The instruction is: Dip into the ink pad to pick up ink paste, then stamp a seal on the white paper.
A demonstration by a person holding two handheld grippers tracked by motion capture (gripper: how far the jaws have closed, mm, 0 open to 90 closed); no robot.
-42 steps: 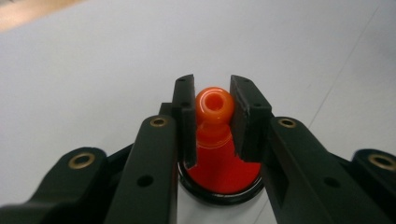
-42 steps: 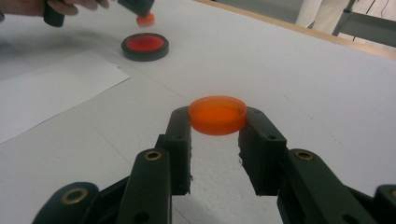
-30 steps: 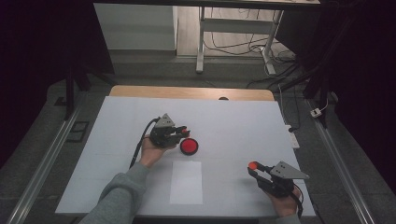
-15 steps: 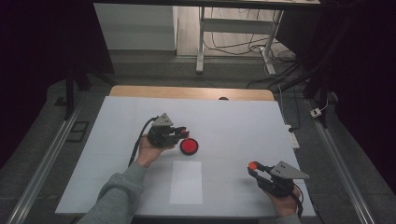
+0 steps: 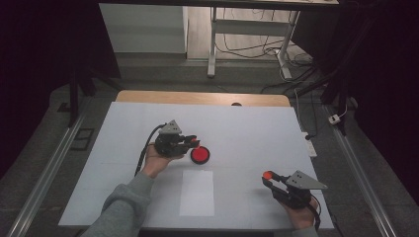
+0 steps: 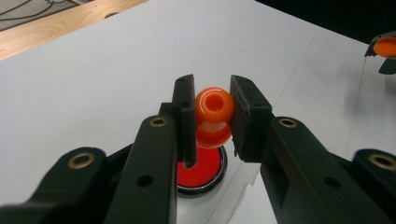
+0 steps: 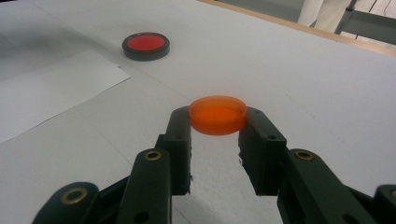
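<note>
1. Right gripper (image 5: 269, 178), near edge of the white table (image 5: 247, 123), right side: jaws clamped on a flat orange disc (image 7: 217, 114), held level just above the surface. Position unchanged over the last second.
2. White paper sheet (image 5: 197, 192), flat at the near centre of the table, between the two hands. Untouched.
3. Red round base in black rim (image 5: 199, 154), resting on the table just beyond the sheet. Same spot as a second ago.
4. Left gripper (image 5: 191, 142), mid-table, left of centre: jaws clamped on an orange spool-shaped piece with a centre hole (image 6: 214, 115), suspended directly over the near rim of the base in the left gripper view. Slight drift toward the near-left against the earlier high view; grip unchanged.
5. Assessment: no release or placement in the last second; both parts held, none seated. Probable step in hand: lowering the spool-shaped piece onto the base, with the disc on standby.
6. Wooden strip (image 5: 202, 98) at the far edge of the table; beyond it, floor, metal legs and cables.
</note>
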